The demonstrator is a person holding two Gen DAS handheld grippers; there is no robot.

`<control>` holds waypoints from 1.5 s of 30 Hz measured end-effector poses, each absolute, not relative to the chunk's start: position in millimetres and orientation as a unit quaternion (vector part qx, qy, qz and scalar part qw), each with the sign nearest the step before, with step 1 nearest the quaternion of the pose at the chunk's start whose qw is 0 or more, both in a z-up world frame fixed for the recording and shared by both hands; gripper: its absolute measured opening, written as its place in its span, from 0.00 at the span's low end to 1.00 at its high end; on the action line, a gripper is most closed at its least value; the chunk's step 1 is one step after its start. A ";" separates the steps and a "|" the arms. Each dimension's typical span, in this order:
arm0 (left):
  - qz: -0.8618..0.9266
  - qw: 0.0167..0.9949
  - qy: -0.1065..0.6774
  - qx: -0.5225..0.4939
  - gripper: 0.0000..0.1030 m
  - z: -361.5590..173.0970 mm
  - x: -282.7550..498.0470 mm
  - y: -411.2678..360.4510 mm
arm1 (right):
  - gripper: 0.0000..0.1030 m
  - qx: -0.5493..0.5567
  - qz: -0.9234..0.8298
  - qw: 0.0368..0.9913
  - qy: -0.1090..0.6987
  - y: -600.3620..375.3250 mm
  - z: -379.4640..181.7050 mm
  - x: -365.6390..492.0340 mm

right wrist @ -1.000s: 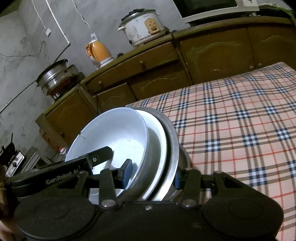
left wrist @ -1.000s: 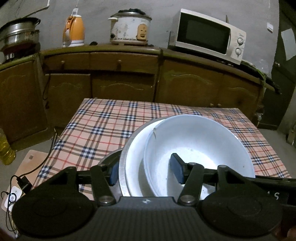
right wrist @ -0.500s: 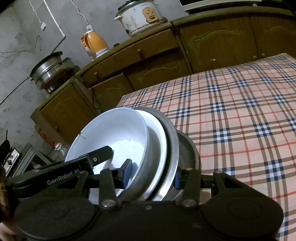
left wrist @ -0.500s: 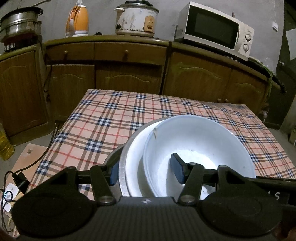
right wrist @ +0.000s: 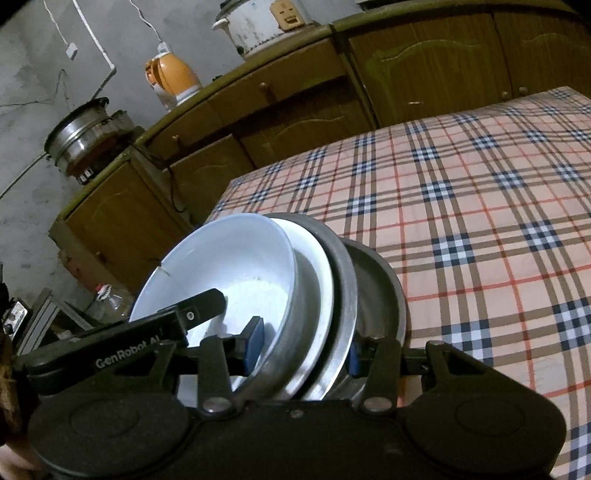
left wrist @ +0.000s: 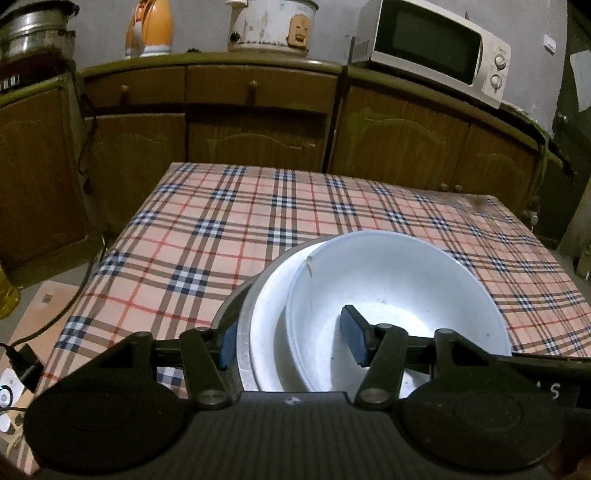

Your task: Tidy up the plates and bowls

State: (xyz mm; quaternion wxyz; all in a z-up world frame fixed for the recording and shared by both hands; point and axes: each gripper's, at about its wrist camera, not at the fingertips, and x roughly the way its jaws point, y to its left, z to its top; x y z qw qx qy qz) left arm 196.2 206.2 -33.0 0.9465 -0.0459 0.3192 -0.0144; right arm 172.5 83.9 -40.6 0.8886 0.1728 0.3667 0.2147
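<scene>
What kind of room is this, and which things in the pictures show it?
Most likely a home kitchen. A microwave, a rice cooker and an orange kettle stand on wooden cabinets, beyond a table with a checked cloth.

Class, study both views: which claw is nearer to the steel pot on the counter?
Left. The left claw grips the dish stack on the side toward the steel pot; the right claw grips its opposite side, farther away.

Two white bowls (right wrist: 221,266) and two metal plates (right wrist: 380,280) are seen nested in one stack. One microwave (left wrist: 432,40), one rice cooker (left wrist: 271,24) and one orange kettle (left wrist: 149,27) are counted.
</scene>
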 end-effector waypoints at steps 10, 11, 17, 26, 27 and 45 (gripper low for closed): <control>-0.023 0.941 0.333 -0.045 0.56 -56.6 218.3 214.3 | 0.52 0.181 0.203 0.884 0.380 92.3 -68.6 194.1; -0.021 0.940 0.337 -0.046 0.56 -58.6 220.3 215.1 | 0.52 0.181 0.204 0.883 0.382 93.0 -70.7 196.2; -0.018 0.941 0.336 -0.043 0.56 -66.2 225.1 214.4 | 0.52 0.195 0.203 0.879 0.384 90.0 -81.3 205.9; 0.004 0.946 0.319 -0.052 0.56 -66.8 224.5 213.7 | 0.71 0.090 0.187 0.914 0.349 96.9 -59.6 205.9; 0.009 0.947 0.316 -0.051 0.54 -65.2 223.5 214.2 | 0.71 0.086 0.190 0.917 0.341 94.9 -56.2 203.9; 0.040 0.966 0.251 -0.045 0.92 -8.8 108.1 186.1 | 0.79 0.048 0.143 0.945 0.289 49.2 -14.3 76.0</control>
